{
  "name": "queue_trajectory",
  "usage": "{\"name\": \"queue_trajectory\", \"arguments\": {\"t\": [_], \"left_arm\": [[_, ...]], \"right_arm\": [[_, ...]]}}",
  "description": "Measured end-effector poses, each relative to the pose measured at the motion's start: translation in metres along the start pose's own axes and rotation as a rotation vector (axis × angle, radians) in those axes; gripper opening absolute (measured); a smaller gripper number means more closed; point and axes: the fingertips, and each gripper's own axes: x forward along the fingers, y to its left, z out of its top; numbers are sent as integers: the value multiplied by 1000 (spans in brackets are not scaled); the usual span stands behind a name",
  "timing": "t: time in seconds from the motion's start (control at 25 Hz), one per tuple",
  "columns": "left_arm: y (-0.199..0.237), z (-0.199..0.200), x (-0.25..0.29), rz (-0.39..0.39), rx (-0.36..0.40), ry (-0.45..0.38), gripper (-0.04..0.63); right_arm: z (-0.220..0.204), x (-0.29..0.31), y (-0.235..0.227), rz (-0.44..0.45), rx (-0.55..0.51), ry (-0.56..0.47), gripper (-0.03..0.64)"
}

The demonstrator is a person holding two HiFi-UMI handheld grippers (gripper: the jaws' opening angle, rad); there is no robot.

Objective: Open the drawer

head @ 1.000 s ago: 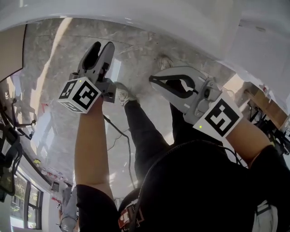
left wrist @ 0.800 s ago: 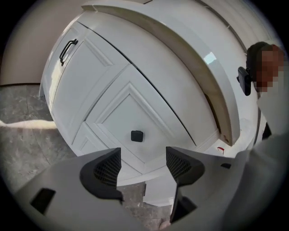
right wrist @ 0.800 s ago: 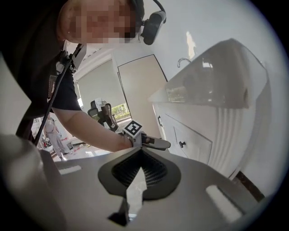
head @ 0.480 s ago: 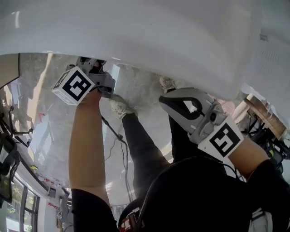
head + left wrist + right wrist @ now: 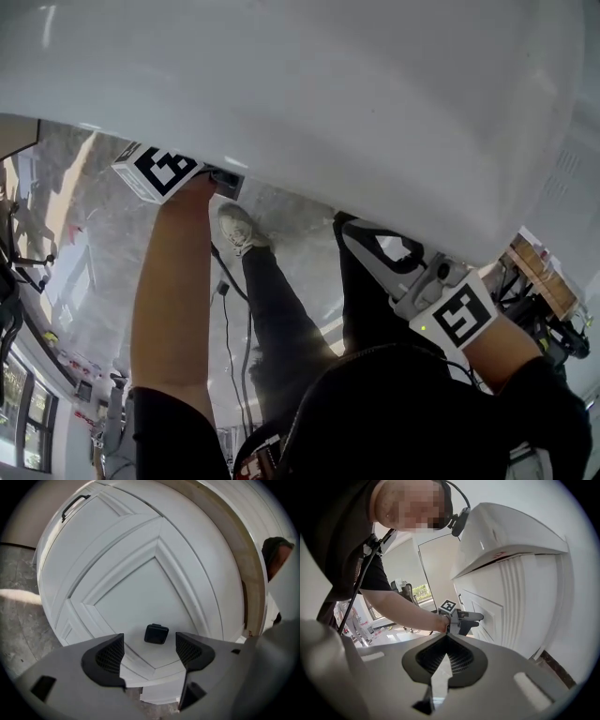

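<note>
Head view is filled mostly by the white cabinet. Its overhanging top hides the jaws of the left gripper, and only the marker cube shows under the top's edge. The drawer itself cannot be seen from above.

Left gripper view looks straight at the drawer front, a white panelled face that appears tilted because the camera is rolled. The far side of this face is cut off by the round border of the picture. The black knob sits near one corner of the recessed field. We see it in the gap between the two jaws, but ahead of the pads and not touched. These jaws have just been opening and now stand wide apart, with nothing gripped.

The right gripper hangs just below the edge of the cabinet top, away from the front. In its own view the pads meet and nothing is between them.

Grey floor lies open beside the cabinet's lower edge. A second dark handle sits near the far corner, small and hard to make out.
</note>
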Motion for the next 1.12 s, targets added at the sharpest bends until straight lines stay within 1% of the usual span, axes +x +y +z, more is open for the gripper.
{"name": "queue_trajectory", "arguments": {"t": [0.04,0.08,0.16,0.2,0.24,0.28,0.32,0.4,0.52,0.8,0.96,1.12], "left_arm": [[-2,0,2,-11,24,6,345],[-5,1,4,-19,46,10,328],[-8,4,7,-28,75,17,273],[-9,7,7,-26,78,17,227],[-9,10,7,-18,75,17,213],[-8,12,6,-7,69,19,182],[-7,12,5,3,65,24,138],[-8,12,5,15,69,30,138],[-6,15,5,35,93,17,135],[-10,14,6,53,99,60,132],[-9,16,7,52,103,54,132],[-9,18,6,53,110,51,130]], "right_arm": [[1,-3,-1,-1,-2,0,-2],[0,-5,-1,-1,-4,1,-2],[-4,-3,2,3,-5,9,-2],[-4,1,3,4,-3,12,-2],[-2,5,5,3,-2,12,-2],[1,8,8,2,-1,12,-2],[3,10,10,3,-2,11,-2],[5,9,13,11,-8,13,-2],[6,6,14,15,-14,21,-2],[11,9,18,15,-32,24,-2],[13,11,15,6,-38,12,-2],[15,9,9,-23,-24,-6,-2]]}}
